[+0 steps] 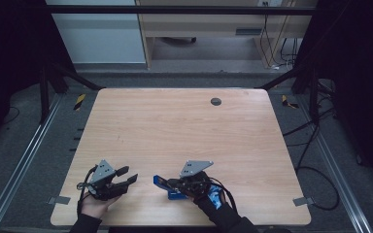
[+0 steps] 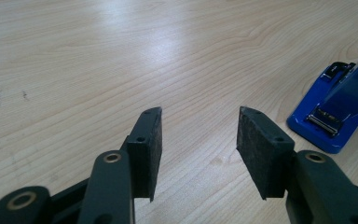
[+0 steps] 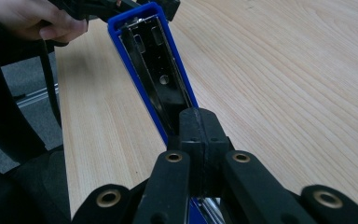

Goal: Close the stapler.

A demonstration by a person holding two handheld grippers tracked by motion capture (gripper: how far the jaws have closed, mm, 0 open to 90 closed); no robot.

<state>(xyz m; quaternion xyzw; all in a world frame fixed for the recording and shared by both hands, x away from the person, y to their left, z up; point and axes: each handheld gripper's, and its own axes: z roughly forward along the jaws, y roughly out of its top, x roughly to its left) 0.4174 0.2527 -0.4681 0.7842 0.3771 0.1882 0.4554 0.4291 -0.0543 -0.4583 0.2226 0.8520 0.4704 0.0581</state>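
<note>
right gripper (image 3: 199,135): jaws pressed together, pads meeting on the rear of the opened blue stapler (image 3: 154,60), which extends straight ahead of them above the wooden table (image 3: 284,93). left gripper (image 2: 198,140): jaws spread, empty, near the stapler's base.

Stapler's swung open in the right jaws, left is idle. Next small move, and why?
Probably ease the left gripper toward the blue stapler: its jaws stand open with nothing between them, while the right gripper is shut on the stapler's raised arm, base on the table. A second grip would steady it.
</note>
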